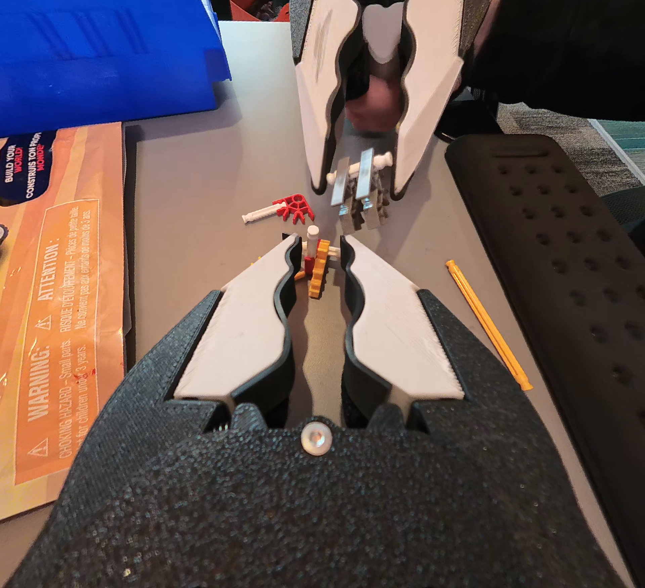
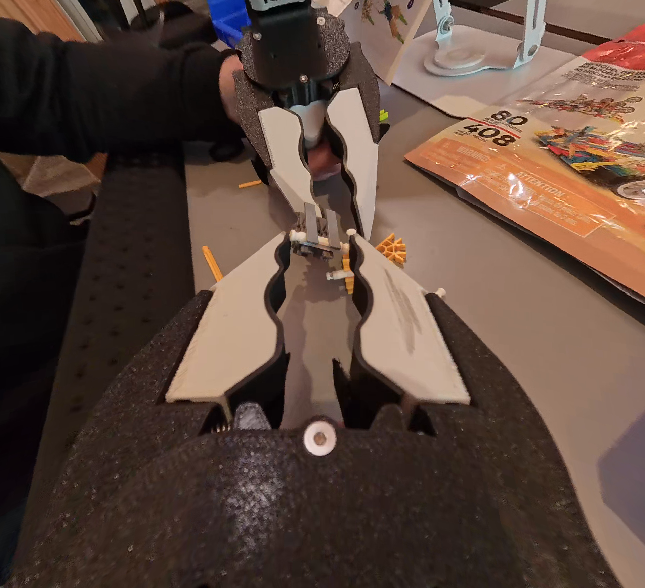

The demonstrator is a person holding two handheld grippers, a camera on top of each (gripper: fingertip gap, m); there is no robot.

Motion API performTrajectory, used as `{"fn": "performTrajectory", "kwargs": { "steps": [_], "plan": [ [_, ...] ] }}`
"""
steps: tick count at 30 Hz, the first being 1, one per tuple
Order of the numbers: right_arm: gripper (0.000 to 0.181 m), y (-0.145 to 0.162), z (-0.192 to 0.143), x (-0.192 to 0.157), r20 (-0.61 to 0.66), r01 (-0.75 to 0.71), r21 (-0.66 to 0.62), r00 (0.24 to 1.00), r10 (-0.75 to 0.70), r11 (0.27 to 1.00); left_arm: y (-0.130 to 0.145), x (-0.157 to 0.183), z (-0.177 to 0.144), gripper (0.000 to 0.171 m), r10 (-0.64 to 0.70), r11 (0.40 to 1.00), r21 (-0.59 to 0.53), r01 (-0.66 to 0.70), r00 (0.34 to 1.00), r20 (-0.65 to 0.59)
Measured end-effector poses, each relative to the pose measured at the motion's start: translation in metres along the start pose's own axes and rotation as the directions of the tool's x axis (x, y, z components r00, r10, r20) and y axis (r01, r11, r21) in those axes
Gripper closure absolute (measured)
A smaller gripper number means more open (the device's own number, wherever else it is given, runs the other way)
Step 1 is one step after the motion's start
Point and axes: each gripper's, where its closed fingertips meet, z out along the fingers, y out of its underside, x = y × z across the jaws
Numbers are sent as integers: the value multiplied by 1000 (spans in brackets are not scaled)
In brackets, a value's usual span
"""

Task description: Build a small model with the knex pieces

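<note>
right wrist view | printed orange bag [image 2: 544, 166] laid on grey table [image 2: 453, 309] | right gripper [image 2: 319, 239] clenched on grey piece [image 2: 319, 233] | left gripper [image 1: 320, 239] clamped on yellow gear [image 1: 319, 267]

Two grippers, left [image 1: 319, 239] and right [image 2: 319, 238]; one blue bin [image 1: 104, 30]; one orange bag [image 1: 62, 292]; one loose yellow rod [image 1: 488, 323]; one red connector [image 1: 295, 208].

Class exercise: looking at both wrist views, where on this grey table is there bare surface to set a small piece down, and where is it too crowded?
Free: the grey table between the orange bag and the left gripper; also the strip between that gripper and the yellow rod. Crowded: between the two grippers, where the red connector, the yellow gear piece and the right gripper with its grey assembly cluster.
</note>
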Motion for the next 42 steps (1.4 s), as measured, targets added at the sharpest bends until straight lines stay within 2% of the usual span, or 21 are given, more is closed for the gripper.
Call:
{"fn": "performTrajectory", "kwargs": {
  "steps": [14,28,42],
  "plan": [
    [149,7,1,12,-92,114,-155,987,-130,981,2,0,0,152,15,1000,-11,-15,1000,3],
    [149,7,1,18,-80,207,-287,968,-239,935,1,-3,-1,157,40,999,-7,-39,999,30],
    [149,14,2,21,-70,129,-294,985,-156,947,2,-3,2,158,68,998,-23,-67,997,31]
  ]
}}
